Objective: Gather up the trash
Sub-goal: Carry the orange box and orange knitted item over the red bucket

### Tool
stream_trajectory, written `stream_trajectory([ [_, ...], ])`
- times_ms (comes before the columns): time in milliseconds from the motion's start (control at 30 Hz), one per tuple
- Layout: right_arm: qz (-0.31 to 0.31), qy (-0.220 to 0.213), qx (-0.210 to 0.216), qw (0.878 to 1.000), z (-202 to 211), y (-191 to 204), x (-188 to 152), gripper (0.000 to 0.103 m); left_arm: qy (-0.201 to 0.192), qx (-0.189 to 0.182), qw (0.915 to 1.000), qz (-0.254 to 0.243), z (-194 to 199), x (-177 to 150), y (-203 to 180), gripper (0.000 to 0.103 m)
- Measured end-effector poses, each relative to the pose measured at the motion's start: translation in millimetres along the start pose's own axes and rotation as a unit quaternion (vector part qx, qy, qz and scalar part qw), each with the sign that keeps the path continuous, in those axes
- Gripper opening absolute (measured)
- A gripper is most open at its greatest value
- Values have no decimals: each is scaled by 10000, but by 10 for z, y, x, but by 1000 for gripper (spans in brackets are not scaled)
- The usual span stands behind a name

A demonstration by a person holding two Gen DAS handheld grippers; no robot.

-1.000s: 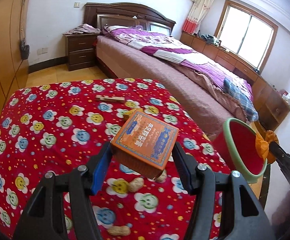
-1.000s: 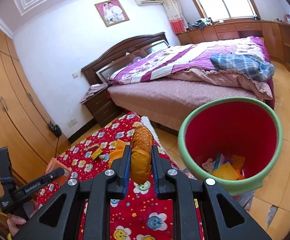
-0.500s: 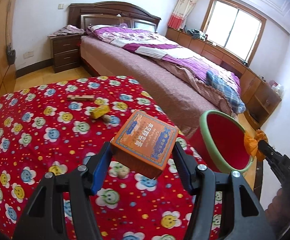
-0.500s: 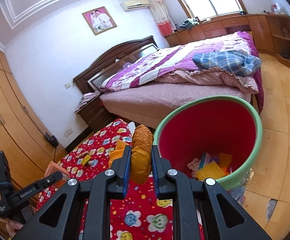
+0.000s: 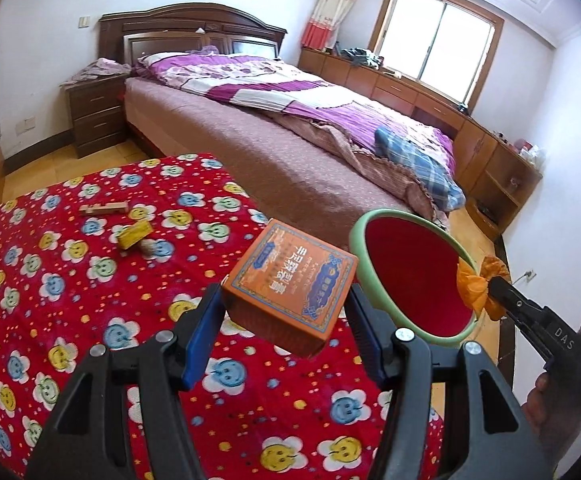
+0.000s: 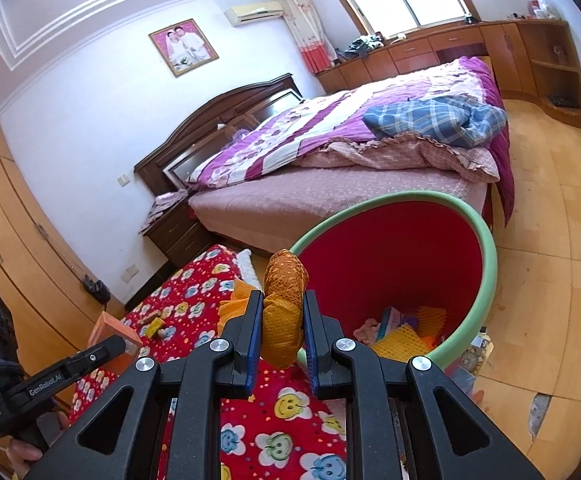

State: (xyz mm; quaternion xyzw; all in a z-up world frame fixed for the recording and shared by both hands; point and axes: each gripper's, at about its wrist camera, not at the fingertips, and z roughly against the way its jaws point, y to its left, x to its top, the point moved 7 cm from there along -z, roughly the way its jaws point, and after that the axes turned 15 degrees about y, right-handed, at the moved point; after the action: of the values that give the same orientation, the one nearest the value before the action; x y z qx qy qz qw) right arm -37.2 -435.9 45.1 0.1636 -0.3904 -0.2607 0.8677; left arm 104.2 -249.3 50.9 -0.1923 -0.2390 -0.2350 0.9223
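Observation:
My left gripper [image 5: 284, 324] is shut on an orange cardboard box [image 5: 292, 284] and holds it above the red flowered table cover [image 5: 70, 280], just left of the red bin with a green rim [image 5: 410, 276]. My right gripper [image 6: 280, 332] is shut on an orange mesh wrapper [image 6: 284, 308] at the near rim of the bin [image 6: 486, 264]. The wrapper also shows in the left wrist view [image 5: 478, 286] at the bin's right rim. The box also shows in the right wrist view [image 6: 110, 330]. Trash [image 6: 402, 332] lies in the bin's bottom.
A yellow block with a nut [image 5: 136, 236] and a wooden piece [image 5: 104, 209] lie on the cover's far part. A bed [image 5: 290, 128] stands behind the table and bin. Wardrobe doors [image 6: 14, 248] are on the left. Tiled floor [image 6: 550, 272] lies right of the bin.
Both grippers have moved right towards the bin with their loads. The box is now next to the bin's rim, and the wrapper has reached the rim.

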Motion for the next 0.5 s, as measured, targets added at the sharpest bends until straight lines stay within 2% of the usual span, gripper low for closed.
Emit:
stream_trajectory([
  [500,-216,7,-93,9997,26,-304,68,19,66,-205,9981,-572,-221,134,-549,62],
])
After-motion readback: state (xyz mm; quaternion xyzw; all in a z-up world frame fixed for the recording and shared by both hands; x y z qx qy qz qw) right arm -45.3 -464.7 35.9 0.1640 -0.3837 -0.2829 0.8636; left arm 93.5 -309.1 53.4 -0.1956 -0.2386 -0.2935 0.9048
